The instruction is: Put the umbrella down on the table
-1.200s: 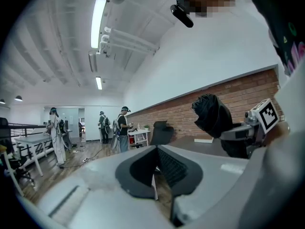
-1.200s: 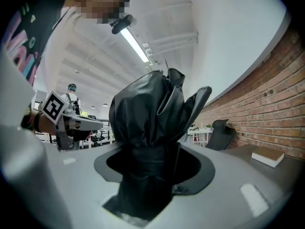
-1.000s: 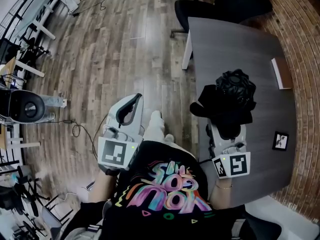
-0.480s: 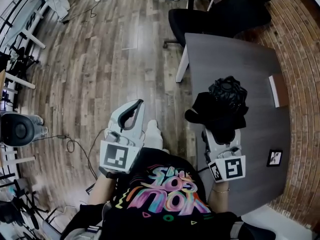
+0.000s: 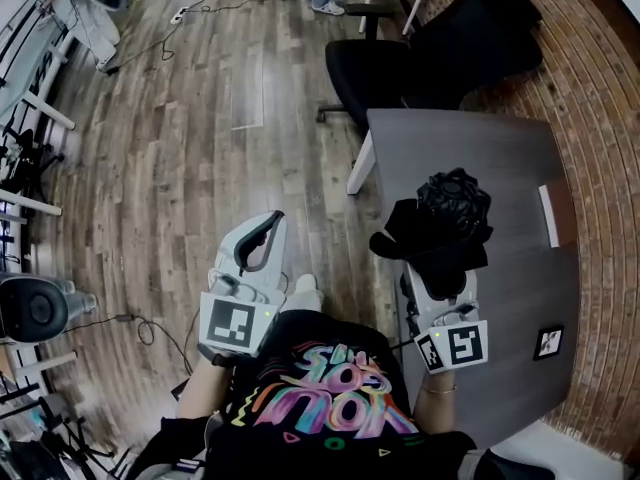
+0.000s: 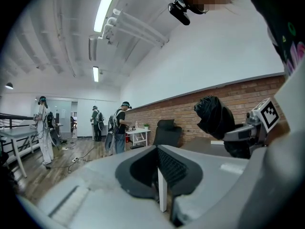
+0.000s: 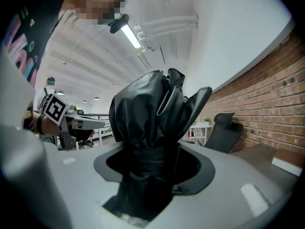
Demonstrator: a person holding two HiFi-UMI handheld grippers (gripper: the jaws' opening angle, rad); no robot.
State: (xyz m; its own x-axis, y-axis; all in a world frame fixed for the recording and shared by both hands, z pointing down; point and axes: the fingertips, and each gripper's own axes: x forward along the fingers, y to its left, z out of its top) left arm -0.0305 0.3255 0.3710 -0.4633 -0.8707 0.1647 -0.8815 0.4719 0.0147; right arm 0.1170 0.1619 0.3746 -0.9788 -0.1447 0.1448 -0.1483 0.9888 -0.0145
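Umbrella (image 5: 445,218): folded, black, glossy crumpled fabric in bunched folds; pinched by right tool (image 5: 440,276) over dark grey matte surface (image 5: 500,158). Left tool (image 5: 262,238): pale grey, jaws pressed together, empty.

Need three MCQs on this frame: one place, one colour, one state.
1. The black folded fabric umbrella is: A) inside a bag; B) in the right gripper, over the dark grey table; C) hung on a hook.
2. The padded office chair beyond the table is: A) red; B) white; C) black.
3. The left gripper jaws are: A) together, empty; B) clamped on the umbrella; C) wide apart.
B: jaws clamp it above the tabletop. C: seat and back are black. A: tips meet, nothing between.
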